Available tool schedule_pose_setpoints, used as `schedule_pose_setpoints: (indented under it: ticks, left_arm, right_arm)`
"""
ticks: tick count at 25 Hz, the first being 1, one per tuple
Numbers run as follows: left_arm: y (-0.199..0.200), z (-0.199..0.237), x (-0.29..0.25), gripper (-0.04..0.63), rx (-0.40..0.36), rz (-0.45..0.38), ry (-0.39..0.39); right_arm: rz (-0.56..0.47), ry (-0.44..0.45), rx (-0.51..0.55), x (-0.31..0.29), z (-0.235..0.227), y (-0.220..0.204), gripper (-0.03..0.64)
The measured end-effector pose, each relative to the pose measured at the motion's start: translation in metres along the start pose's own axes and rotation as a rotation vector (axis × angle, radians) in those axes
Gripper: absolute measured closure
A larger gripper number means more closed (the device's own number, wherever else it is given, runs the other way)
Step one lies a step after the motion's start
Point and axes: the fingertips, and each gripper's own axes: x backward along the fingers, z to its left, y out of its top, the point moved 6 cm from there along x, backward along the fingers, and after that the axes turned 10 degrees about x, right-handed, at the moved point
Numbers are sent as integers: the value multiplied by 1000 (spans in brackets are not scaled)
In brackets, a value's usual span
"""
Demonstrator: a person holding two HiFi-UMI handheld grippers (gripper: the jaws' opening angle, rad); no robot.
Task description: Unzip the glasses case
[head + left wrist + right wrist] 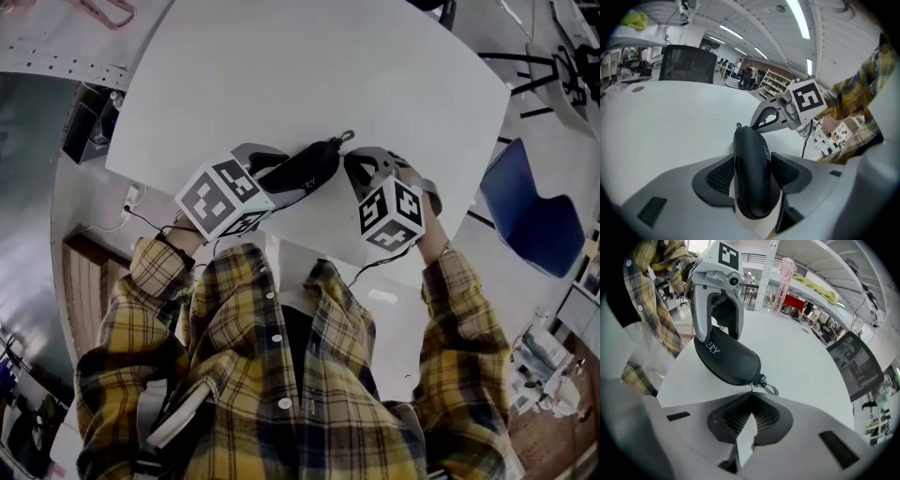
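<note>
A black zipped glasses case (305, 171) is held just above the white table (281, 75), near its front edge. My left gripper (279, 176) is shut on the case's near end, and its pads press both sides of the case (752, 173). The far end carries a small metal clip (769, 388) and the zipper pull. My right gripper (751, 397) is shut, its tips meeting on the thin pull right below the case (726, 357). Seen from the head, the right gripper (351, 159) sits at the case's right end.
A blue chair (530, 220) stands right of the table, and a black chair (686, 65) stands at its far side. The person's plaid sleeves and torso fill the space just behind both grippers. Bare tabletop stretches beyond the case.
</note>
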Motion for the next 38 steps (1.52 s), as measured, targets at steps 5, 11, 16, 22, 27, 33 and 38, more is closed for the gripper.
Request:
schedule_pose_setpoints:
  ticks: [5,11,16,22,27,33,38]
  left_arm:
    - [11,-7,-6,341,-99,54,-1]
    - [25,-15,-4,341,-147,57,45]
    - [21,-20,22,341,-44,23,161]
    - [-10,-23,39,341,353,-42,107]
    - [-10,-13,40,511,197,-45,307]
    - [-19,-16,32,569,-80,27,460]
    - [-21,-16,32,574,-130,80,461]
  right_arm:
    - [28,4,-191,22,31,-21,618]
    - [-16,40,-504,48,86,-26,618]
    - [-77,66,-620,51,124,-3,618]
    - [-114,91,-638,37,133,26,618]
    - [-115,95,-628,31,135,30,618]
    - [-108,90,-601,32,132,27,618]
    - [-77,71,-517,33,129,25,618]
